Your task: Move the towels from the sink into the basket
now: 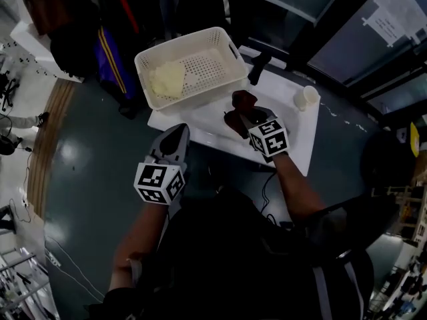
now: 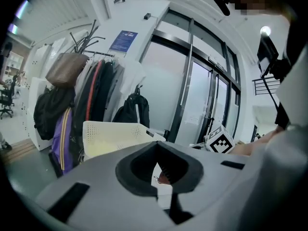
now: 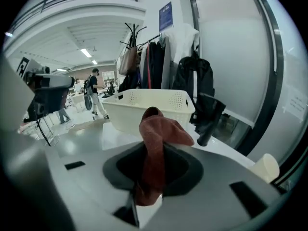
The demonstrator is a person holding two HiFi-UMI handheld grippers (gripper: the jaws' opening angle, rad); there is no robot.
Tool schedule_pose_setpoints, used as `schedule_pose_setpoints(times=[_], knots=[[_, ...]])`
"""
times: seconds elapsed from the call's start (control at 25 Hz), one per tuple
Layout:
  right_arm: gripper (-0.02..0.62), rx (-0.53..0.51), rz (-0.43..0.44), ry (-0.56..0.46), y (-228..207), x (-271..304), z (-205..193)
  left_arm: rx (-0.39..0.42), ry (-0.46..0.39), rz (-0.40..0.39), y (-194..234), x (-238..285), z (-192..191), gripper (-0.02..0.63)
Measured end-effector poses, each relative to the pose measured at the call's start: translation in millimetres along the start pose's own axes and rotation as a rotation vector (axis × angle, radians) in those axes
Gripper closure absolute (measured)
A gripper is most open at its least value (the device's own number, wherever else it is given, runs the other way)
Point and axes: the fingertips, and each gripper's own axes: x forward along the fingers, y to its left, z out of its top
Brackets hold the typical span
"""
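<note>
Basket (image 1: 200, 87) top open, dark faucet (image 1: 259, 67) beside

**Operator:** Exposure status, head view?

**Technician:** Dim and underexposed, with the lower half close to black. A soft glare patch lies on the floor (image 1: 67, 153), left of the left gripper (image 1: 175, 133).

**Operator:** And the gripper views?

**Technician:** Bright and evenly lit. Ceiling strip lights (image 3: 87, 52) show far ahead of the right gripper (image 3: 139, 211). Fisheye distortion bends straight lines, the corners vignette to black, and the near housing is out of focus.

No wording can be read anywhere: the blue poster (image 2: 123, 40) on the white wall (image 2: 131, 13) beside the coat rack (image 2: 86, 36), and the paper notice (image 1: 393, 11) on the glass panel (image 1: 352, 43), carry print too small to make out.
</note>
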Motion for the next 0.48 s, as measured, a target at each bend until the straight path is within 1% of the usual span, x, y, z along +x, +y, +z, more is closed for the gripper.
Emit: schedule_pose_setpoints(times=[0.32, 0.48], knots=[[0.503, -0.039, 0.035, -0.126, 51, -26, 75, 0.011, -0.066, 0.043, 28, -47, 25, 0.603], [0.503, -0.060, 0.054, -0.189, 74, -36, 112, 0.021, -0.107, 0.048, 38, -71, 40, 0.603]])
